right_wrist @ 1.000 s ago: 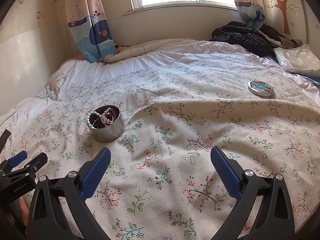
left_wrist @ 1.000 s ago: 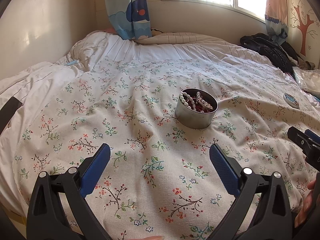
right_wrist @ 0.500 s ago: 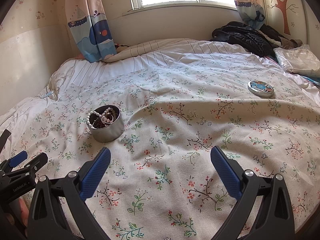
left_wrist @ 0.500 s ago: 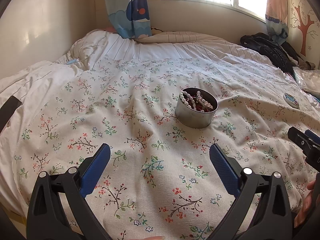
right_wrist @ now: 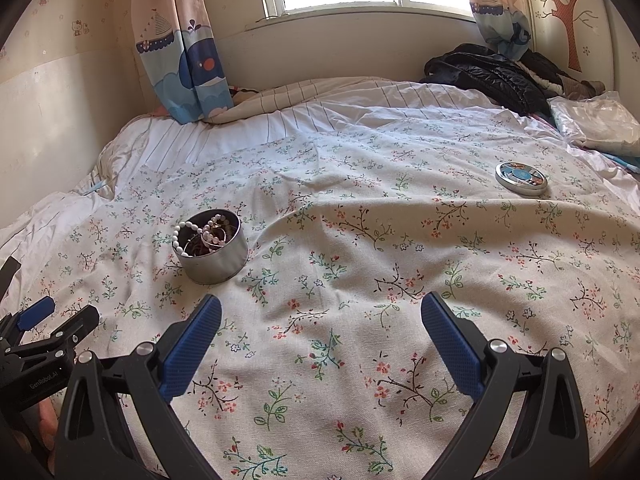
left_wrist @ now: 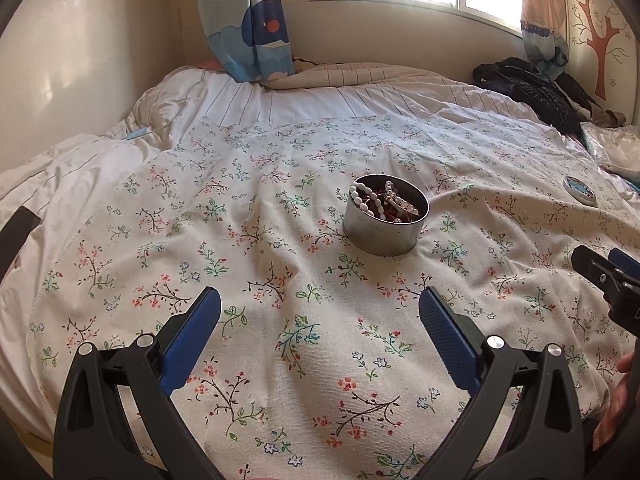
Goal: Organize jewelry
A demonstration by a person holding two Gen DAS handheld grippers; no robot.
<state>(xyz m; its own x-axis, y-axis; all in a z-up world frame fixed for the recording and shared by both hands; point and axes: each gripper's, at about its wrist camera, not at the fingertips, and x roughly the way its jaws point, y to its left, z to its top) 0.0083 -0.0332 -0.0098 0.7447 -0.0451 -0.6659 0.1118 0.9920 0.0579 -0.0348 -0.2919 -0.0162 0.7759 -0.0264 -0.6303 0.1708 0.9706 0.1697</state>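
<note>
A round open metal tin (left_wrist: 384, 232) stands on the floral bedspread, filled with jewelry (left_wrist: 384, 204): a white bead bracelet over its rim, red beads and a bangle. It also shows in the right wrist view (right_wrist: 214, 258). The tin's round lid (right_wrist: 520, 178) lies flat at the far right, also in the left wrist view (left_wrist: 579, 189). My left gripper (left_wrist: 320, 320) is open and empty, short of the tin. My right gripper (right_wrist: 320, 324) is open and empty, right of the tin.
The floral bedspread (right_wrist: 360, 240) covers the bed. A black jacket (right_wrist: 488, 74) and a clear plastic bag (right_wrist: 596, 124) lie at the far right. A wall and whale curtain (left_wrist: 248, 20) stand behind the bed.
Both grippers stay open and almost still; the views have tilted up very slightly. The tin, jewelry and lid have not moved.
</note>
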